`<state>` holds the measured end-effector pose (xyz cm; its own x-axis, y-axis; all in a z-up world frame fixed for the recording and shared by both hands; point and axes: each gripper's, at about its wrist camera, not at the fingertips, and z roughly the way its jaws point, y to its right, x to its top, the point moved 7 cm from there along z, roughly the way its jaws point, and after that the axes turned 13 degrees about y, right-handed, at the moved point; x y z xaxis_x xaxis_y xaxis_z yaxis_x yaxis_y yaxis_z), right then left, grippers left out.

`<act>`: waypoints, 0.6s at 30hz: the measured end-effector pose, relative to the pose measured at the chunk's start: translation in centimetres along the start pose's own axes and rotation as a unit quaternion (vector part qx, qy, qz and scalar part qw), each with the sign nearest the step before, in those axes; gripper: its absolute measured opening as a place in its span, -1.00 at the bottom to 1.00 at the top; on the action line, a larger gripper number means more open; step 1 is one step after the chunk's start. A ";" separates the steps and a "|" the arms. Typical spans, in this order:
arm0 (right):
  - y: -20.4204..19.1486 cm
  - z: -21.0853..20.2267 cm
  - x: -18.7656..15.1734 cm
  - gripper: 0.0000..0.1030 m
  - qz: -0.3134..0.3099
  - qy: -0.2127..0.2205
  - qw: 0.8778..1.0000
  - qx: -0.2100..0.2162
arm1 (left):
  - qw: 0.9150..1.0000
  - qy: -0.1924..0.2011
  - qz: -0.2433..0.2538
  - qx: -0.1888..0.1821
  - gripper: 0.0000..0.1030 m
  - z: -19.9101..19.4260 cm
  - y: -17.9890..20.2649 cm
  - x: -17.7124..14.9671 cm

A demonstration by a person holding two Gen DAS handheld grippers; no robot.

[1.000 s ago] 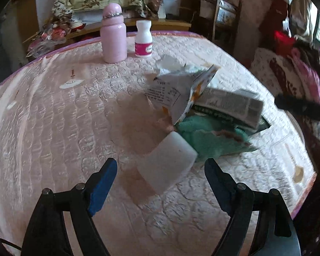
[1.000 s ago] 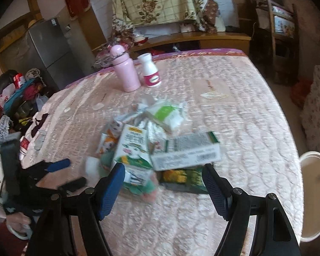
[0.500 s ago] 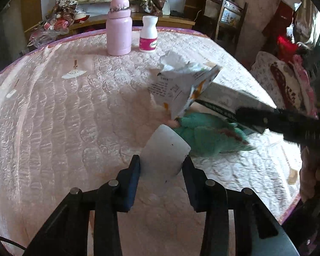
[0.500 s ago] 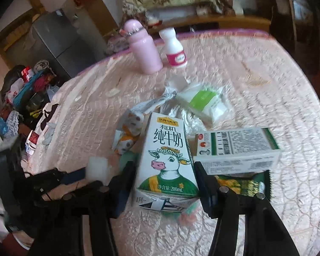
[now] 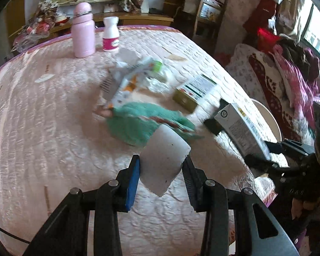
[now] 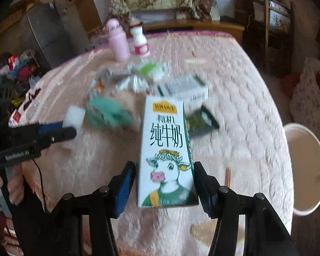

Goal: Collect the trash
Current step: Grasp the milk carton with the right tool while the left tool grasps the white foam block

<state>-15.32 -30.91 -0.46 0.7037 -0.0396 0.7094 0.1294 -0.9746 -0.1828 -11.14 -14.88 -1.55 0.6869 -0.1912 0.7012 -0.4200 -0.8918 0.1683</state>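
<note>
1. Pinching a white plastic cup (image 5: 163, 156), the left gripper (image 5: 161, 176) lifts it clear of the surface (image 5: 42, 128).
2. Right gripper (image 6: 164, 183) clamps the milk carton (image 6: 166, 155), base inward.
3. White bin (image 6: 307, 170) waits beside the right gripper, likely the drop point.

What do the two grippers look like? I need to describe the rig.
The left gripper and right gripper look alike: black angular linkages with silver pivot bolts, and blue pads inside the jaws. The left one's black body carries white lettering and a thin black cable hanging below it. No sleeves are visible.
</note>
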 end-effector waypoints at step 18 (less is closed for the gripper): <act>-3.0 1.0 0.6 0.40 -0.059 -0.003 0.998 -0.017 | 0.999 -0.016 -0.005 0.036 -0.20 0.1 -0.9 -1.9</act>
<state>-14.64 -27.83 -0.19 0.6888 0.0762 0.7209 0.1879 -0.9792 -0.0761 -12.01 -13.78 -3.14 0.7098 -0.1939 0.6772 -0.3699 -0.9208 0.1241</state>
